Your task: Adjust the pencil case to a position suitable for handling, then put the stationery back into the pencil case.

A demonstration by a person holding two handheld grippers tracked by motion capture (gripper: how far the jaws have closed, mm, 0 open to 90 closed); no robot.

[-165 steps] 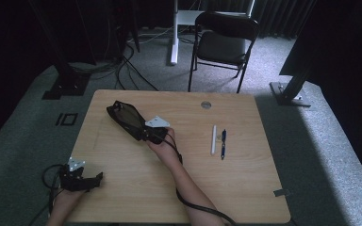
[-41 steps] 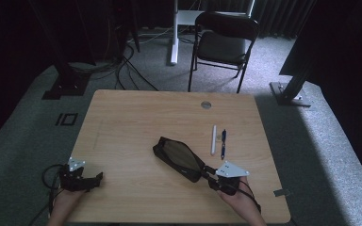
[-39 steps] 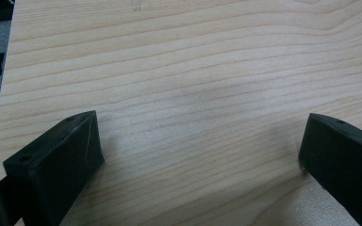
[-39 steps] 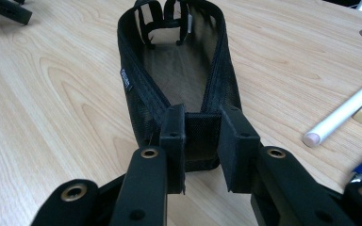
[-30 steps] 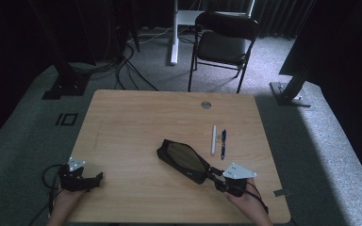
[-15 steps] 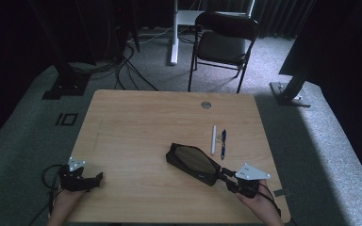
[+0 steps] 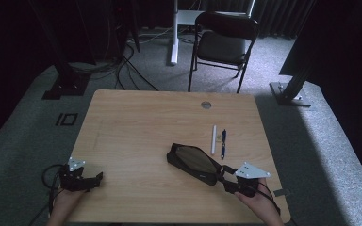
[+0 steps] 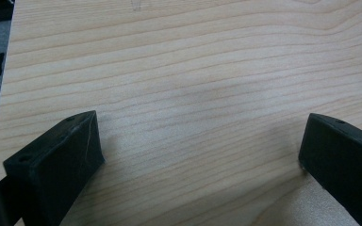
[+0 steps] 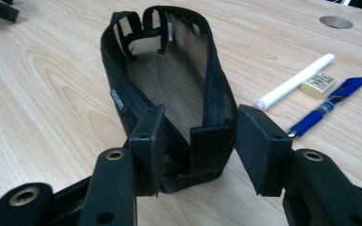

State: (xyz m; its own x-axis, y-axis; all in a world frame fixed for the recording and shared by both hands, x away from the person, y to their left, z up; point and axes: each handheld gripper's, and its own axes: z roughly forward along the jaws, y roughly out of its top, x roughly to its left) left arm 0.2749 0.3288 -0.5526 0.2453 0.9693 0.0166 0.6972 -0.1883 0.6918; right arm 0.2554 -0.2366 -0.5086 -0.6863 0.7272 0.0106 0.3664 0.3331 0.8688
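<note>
A black mesh pencil pouch (image 7: 193,162) lies unzipped on the wooden table (image 7: 136,122), right of centre. My right gripper (image 7: 224,176) sits at its near right end. In the right gripper view the pouch (image 9: 169,80) gapes, and its zipper end stands between the jaws of the right gripper (image 9: 198,141). Those jaws have just been opening, and a small gap shows beside the right pad. My left gripper (image 7: 96,178) rests at the table's near left corner. Its jaws stand wide apart over bare wood in the left gripper view (image 8: 198,150).
A white pen (image 7: 213,140) and a blue pen (image 7: 223,143) lie side by side just beyond the pouch, with a small eraser (image 9: 318,84) between them. A round cable hole (image 7: 206,104) marks the far edge. A folding chair (image 7: 224,42) stands behind the table.
The right gripper has dragged the pouch a little to the right and toward the near edge. Its jaws have spread apart around the pouch end. The left gripper has stayed put.
</note>
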